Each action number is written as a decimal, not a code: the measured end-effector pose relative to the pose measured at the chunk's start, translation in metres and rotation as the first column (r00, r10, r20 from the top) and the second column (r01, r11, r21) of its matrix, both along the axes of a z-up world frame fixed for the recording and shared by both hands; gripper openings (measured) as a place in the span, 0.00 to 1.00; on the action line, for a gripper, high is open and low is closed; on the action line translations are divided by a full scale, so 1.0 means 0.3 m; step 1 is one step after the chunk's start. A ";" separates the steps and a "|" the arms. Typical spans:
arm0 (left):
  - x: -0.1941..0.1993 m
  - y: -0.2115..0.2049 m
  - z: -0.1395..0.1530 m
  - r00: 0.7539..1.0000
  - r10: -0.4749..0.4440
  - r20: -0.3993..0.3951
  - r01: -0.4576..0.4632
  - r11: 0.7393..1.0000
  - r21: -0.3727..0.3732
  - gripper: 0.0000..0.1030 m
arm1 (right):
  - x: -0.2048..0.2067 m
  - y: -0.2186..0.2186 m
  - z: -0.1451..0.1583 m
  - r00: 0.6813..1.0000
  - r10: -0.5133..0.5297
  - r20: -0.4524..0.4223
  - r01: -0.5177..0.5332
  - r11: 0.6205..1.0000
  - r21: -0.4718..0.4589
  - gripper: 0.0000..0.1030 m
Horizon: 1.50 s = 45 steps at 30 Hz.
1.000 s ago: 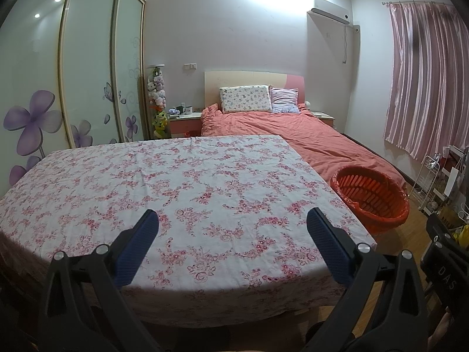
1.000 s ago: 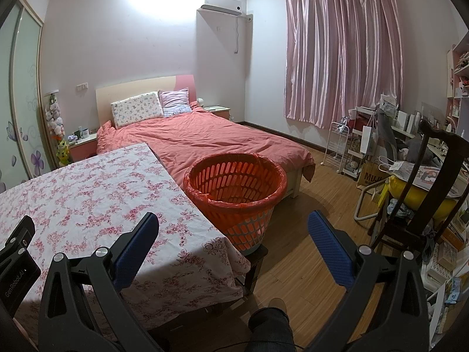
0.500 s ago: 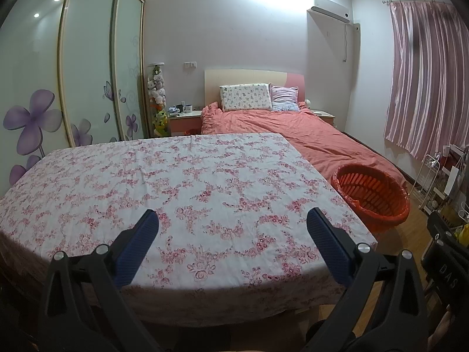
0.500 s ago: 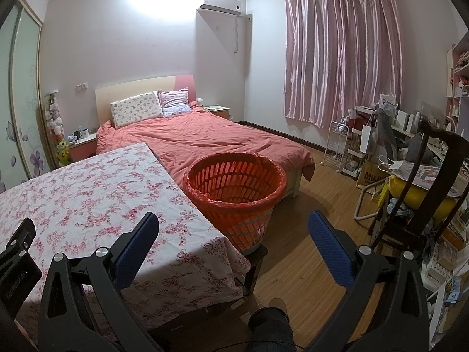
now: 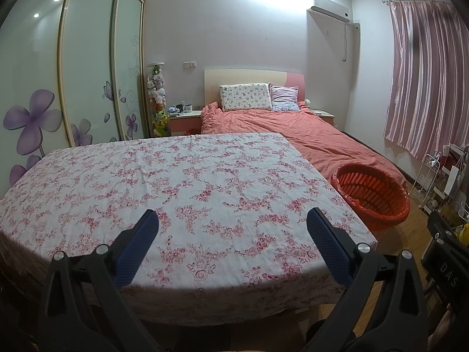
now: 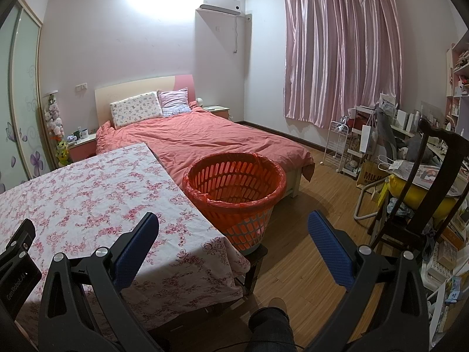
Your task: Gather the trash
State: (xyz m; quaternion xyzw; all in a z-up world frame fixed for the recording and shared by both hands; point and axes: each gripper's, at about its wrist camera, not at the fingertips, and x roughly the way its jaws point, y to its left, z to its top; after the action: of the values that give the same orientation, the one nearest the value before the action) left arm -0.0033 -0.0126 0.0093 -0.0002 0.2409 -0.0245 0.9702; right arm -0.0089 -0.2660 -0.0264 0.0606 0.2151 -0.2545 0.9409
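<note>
Bedroom setting: a surface [image 5: 176,182] covered with a pink floral cloth stands in the foreground, with a bed [image 5: 293,129] under a salmon duvet behind it. Orange slatted trash basket [image 6: 234,187], lined with a red bag, sits on a low stand just beside the surface's right edge, near the bed's foot. Left tool [image 5: 233,228] hangs above the cloth, jaws spread wide, holding nothing. Right tool [image 6: 233,228] likewise gapes empty, facing the basket.
</note>
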 end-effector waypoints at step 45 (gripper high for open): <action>-0.002 0.006 -0.014 1.000 0.003 -0.008 -0.003 1.000 0.008 0.96 | -0.003 0.000 -0.002 1.000 0.000 0.001 0.000 1.000 0.000 0.98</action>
State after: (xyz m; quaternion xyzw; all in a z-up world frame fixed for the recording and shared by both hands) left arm -0.0038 -0.0109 0.0053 0.0033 0.2448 -0.0223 0.9693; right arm -0.0099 -0.2660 -0.0269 0.0609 0.2146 -0.2543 0.9410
